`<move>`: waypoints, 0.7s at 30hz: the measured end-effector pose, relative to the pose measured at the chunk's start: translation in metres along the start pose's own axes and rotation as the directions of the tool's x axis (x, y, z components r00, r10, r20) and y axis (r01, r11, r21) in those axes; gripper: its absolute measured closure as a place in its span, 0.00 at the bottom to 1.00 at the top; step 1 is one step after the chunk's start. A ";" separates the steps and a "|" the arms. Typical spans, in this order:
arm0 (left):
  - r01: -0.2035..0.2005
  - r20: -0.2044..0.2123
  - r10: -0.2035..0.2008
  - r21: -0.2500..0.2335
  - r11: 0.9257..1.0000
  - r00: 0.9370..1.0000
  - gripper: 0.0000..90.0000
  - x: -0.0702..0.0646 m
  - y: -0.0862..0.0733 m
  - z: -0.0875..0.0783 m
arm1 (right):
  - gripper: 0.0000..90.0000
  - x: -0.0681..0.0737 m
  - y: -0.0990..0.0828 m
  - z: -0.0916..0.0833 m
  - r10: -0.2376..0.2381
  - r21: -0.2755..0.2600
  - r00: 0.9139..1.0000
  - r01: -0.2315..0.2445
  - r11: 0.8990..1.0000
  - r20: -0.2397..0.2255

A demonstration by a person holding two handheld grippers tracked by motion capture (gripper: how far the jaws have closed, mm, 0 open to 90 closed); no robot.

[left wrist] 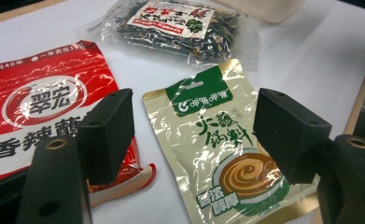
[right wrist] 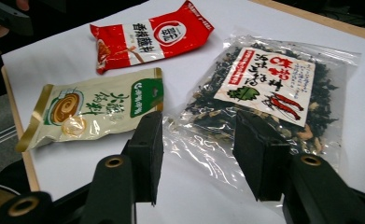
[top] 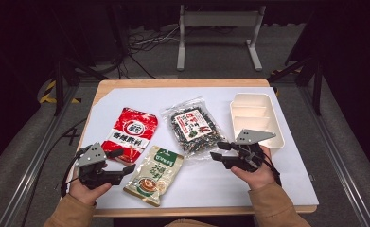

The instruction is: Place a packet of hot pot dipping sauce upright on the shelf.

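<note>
Under left hand-held gripper (left wrist: 189,135), jaws apart, green pouch (left wrist: 217,154) corner cut off; right hand-held gripper (right wrist: 199,154) apparently open.

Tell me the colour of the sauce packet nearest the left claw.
Pale gold with a green top label, clearest in the left gripper view.

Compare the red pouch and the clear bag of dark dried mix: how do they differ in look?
The red pouch is opaque, so its contents are hidden; the clear bag shows its dark dried pieces. The red pouch is printed all over in red and white, while the clear bag carries only a white label with red writing. The red pouch lies at the left, the clear bag toward the white tray. Both lie flat, untouched.
</note>
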State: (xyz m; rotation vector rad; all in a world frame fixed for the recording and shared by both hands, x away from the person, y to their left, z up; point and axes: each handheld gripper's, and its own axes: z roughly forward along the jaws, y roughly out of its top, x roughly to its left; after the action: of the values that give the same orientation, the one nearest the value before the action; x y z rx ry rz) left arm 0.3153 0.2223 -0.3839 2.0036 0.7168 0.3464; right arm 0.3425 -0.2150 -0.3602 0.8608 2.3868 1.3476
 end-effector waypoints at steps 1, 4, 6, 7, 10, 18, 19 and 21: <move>-0.007 -0.005 0.007 0.001 1.000 1.000 0.33 0.001 0.000 0.000 | 0.58 0.001 0.000 0.000 0.000 -0.002 1.000 0.000 1.000 -0.009; 0.012 -0.008 -0.012 0.004 1.000 1.000 0.33 0.003 -0.001 0.000 | 0.58 0.001 0.001 0.000 0.001 0.002 1.000 -0.001 1.000 -0.011; 0.009 -0.011 -0.009 0.005 1.000 1.000 0.33 0.004 -0.002 -0.001 | 0.58 0.001 0.002 0.000 -0.001 0.001 1.000 0.001 1.000 -0.012; 0.011 -0.009 -0.011 0.003 1.000 1.000 0.33 0.005 -0.002 -0.001 | 0.58 0.002 0.002 0.001 -0.001 0.000 1.000 0.001 1.000 -0.013; 0.020 0.002 -0.020 -0.003 1.000 1.000 0.33 0.005 -0.003 -0.002 | 0.58 0.003 0.004 0.002 -0.007 -0.002 1.000 0.007 1.000 -0.014; 0.004 0.013 -0.004 -0.001 1.000 1.000 0.33 0.007 -0.002 -0.001 | 0.57 0.009 0.019 0.011 -0.052 -0.005 0.998 0.051 0.999 -0.039; -0.002 0.014 0.002 0.005 1.000 1.000 0.33 0.007 -0.002 -0.001 | 0.57 0.009 0.022 0.013 -0.053 -0.004 0.998 0.053 0.999 -0.043; -0.006 0.012 0.006 0.002 1.000 1.000 0.33 0.007 -0.001 0.000 | 0.56 0.008 0.026 0.018 -0.056 0.004 0.997 0.056 0.998 -0.057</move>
State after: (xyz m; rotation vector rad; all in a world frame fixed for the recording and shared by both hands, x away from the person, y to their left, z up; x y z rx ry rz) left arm 0.3205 0.2274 -0.3854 2.0088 0.7042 0.3366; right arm 0.3547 -0.1876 -0.3470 0.7611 2.4394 1.3614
